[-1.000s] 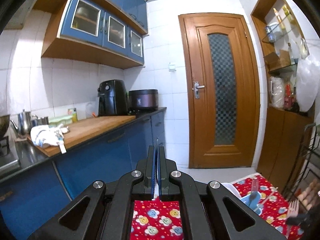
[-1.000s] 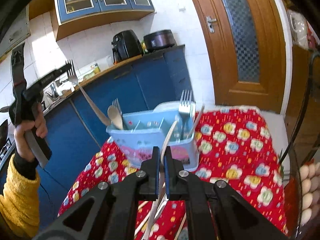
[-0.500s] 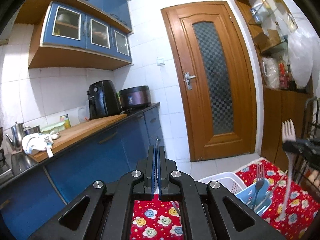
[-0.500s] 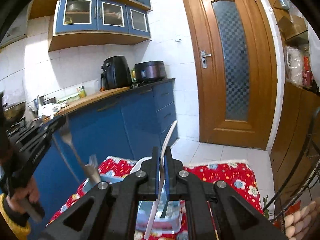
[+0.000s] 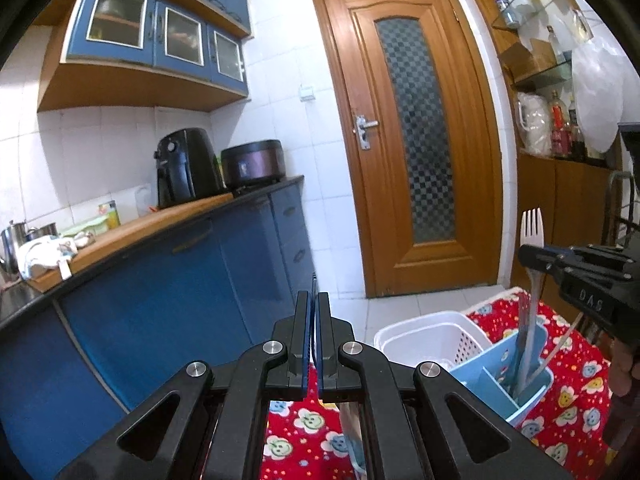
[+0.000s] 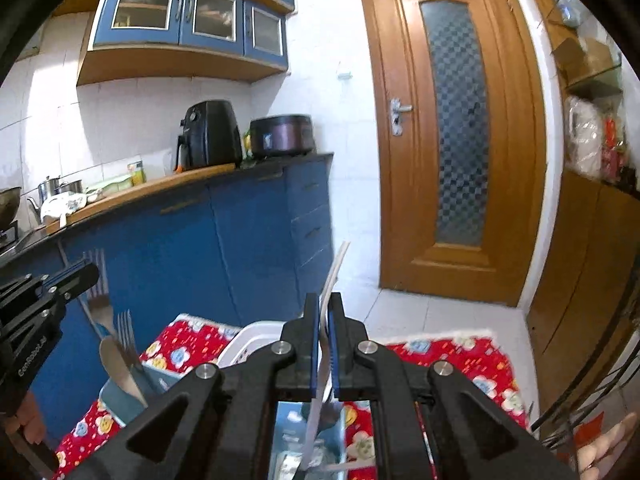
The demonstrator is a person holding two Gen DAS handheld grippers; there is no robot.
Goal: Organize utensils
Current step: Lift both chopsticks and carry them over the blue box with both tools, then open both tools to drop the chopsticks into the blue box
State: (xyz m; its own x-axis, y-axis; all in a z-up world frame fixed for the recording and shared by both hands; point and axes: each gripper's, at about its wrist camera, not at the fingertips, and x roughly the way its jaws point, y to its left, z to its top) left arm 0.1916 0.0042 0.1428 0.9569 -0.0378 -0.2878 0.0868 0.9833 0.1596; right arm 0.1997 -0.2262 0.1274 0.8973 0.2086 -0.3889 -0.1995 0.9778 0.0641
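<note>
Left wrist view, left gripper [image 5: 313,312]: jaws pressed onto a thin metal fork handle, seen edge-on.
Left wrist view, right gripper [image 5: 532,256]: pinches a white plastic fork [image 5: 533,264], tines up, shaft near upright, lower end reaching down into the blue caddy [image 5: 520,376].
Left wrist view, caddy: on the red flowered cloth [image 5: 576,380], ahead and right, beside a white basket [image 5: 424,336].
Right wrist view, right gripper [image 6: 323,320]: clamps the white fork's shaft; the caddy [image 6: 120,400] lies directly below.
Right wrist view, left gripper [image 6: 86,274]: grips a metal fork [image 6: 96,280] above the caddy's left slots.
Nearer hand: the right, I judge; lowering straight down seems enough.
</note>
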